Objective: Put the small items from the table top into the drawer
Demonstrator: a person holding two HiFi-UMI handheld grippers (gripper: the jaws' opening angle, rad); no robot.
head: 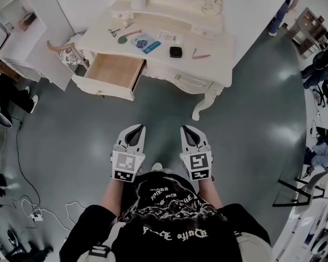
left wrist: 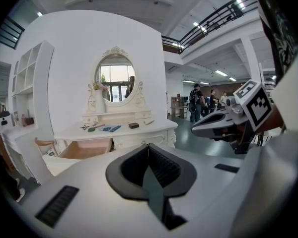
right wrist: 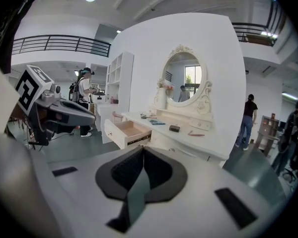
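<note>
Black, blue and pink small items are spread over the white tabletop (head: 224, 48) of a carved dressing table (head: 180, 76). A squarish black box (head: 176, 51) is seen near the middle, a flat blue packet (head: 146, 42) to its left and a slim pink stick (head: 201, 55) to its right. Scissors (head: 114, 32) and a green-and-pink tool (head: 127, 35) lie towards the left end. Under that left end the drawer (head: 116, 72) is pulled well out, its inside of bare pale wood framed by a white scalloped front. The tabletop's edge is curved and moulded, and a scrolled leg (head: 205, 105) is set under its right corner. A broad stretch of glossy grey-green floor (head: 246, 146) is left open between the dressing table and the person. The room is bounded on the left by a white shelf unit (head: 13, 26), and cables (head: 30, 209) trail over the floor lower down on that side. The left gripper (head: 136, 127) and the right gripper (head: 187, 129) are held side by side close to the person's body. Both are pointed at the dressing table and kept well apart from the small items and the drawer. Each gripper is of smooth white plastic, and its jaws are brought together along a single seam. The ribbed dark pads (left wrist: 161, 165) are pressed against each other with nothing between them, as are those of the right gripper (right wrist: 156, 170).
</note>
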